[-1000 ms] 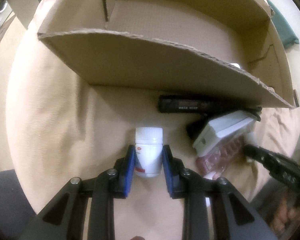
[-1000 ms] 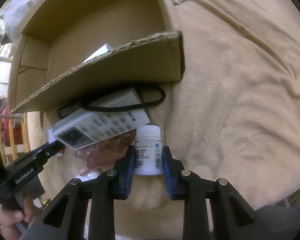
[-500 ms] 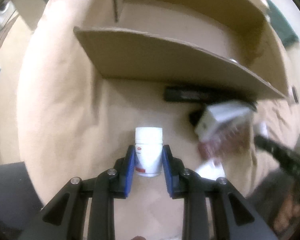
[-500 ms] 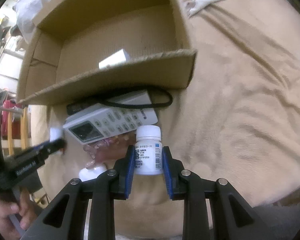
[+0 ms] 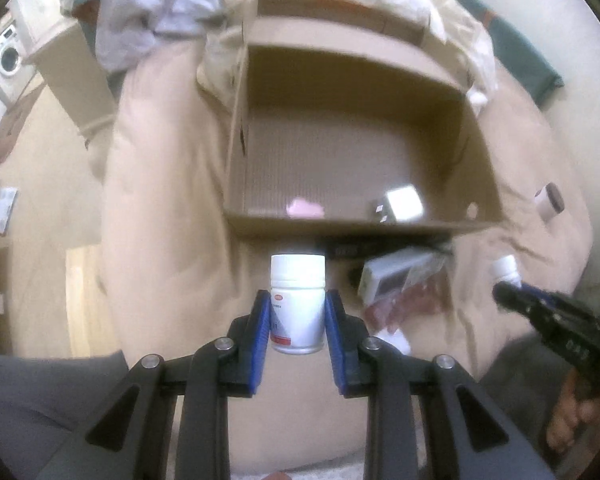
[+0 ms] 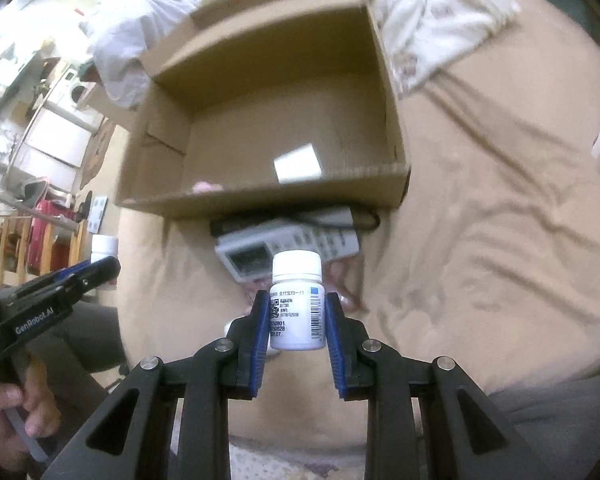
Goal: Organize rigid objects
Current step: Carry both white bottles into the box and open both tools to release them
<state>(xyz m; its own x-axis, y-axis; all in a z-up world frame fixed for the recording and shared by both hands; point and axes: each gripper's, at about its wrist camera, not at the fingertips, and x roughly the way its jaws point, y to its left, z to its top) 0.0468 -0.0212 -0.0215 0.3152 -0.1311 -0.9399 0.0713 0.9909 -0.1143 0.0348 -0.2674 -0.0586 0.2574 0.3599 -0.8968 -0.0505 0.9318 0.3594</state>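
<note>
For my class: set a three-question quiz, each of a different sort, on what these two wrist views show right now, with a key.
1. True or false: each tool grips a white bottle.
2. Which lies inside the cardboard box? A) a remote B) a small white box C) a black cord
3. Fill in: the remote lies on the blanket, just outside the box's ____ wall.

Key
1. True: left tool is shut on one bottle, right tool on another bottle.
2. B, the white box, beside a pink thing.
3. Near.
</note>
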